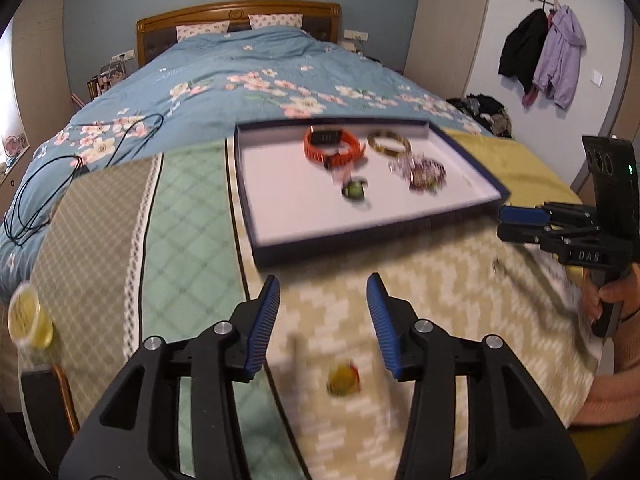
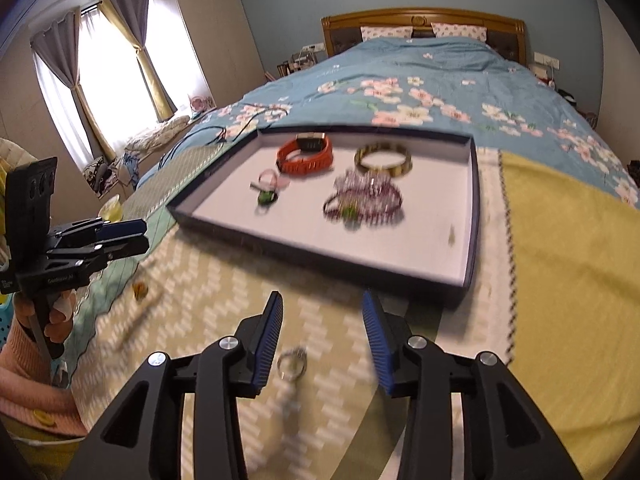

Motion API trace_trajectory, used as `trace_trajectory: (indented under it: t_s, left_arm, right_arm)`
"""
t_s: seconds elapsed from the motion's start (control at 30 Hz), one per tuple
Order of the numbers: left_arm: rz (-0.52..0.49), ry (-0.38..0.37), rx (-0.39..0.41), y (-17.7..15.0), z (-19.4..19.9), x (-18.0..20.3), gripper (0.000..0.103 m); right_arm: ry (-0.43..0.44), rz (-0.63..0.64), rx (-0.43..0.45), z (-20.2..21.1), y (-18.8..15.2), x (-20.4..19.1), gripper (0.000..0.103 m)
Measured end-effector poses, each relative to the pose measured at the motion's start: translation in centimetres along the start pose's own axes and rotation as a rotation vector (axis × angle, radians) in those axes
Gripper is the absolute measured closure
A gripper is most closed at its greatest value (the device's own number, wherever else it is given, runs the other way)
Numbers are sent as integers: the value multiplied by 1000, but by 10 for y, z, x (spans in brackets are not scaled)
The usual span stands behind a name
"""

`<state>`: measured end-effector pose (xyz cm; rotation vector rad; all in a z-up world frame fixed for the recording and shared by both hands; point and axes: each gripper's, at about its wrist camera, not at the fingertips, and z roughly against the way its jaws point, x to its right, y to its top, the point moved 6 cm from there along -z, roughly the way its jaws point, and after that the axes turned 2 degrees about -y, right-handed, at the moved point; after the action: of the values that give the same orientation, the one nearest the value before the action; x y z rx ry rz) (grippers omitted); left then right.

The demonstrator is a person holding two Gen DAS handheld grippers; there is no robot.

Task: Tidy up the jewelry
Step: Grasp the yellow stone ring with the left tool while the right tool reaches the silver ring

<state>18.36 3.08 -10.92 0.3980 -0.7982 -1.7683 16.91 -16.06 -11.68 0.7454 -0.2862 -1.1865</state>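
Each wrist camera is looking forward and steeply down along its own blue-padded fingers, sitting close above the patterned cloth [image 1: 420, 280] at the bed's [image 2: 440, 76] foot. Both are facing the headboard, sharing the tray [image 1: 262, 216] at mid-frame. Each is catching the other gripper at its frame edge.

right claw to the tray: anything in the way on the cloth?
Nothing. In the right wrist view, only bare patterned cloth lies between the right claw and the tray. The silver ring piece sits nearer, between the fingers.
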Motion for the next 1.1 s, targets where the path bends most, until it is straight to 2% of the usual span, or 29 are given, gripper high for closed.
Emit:
trace_trajectory:
  t_s: [0.23,0.83,0.93,1.1]
  left_arm:
    - [-61,12,-66,-35,4,18,55]
    - [-29,32,-107,-49,1,20,59]
    - [-16,37,-104,-50,2,18,63]
    - [-18,62,-101,-50,4,15,79]
  right_arm:
    - [21,-29,-17,-2,-15,-3,62]
    - [23,-24,-20,2,-22,-11,58]
    - [21,-23,-24,2,-24,-13,56]
    - [19,-20,-25,2,-25,-14,56]
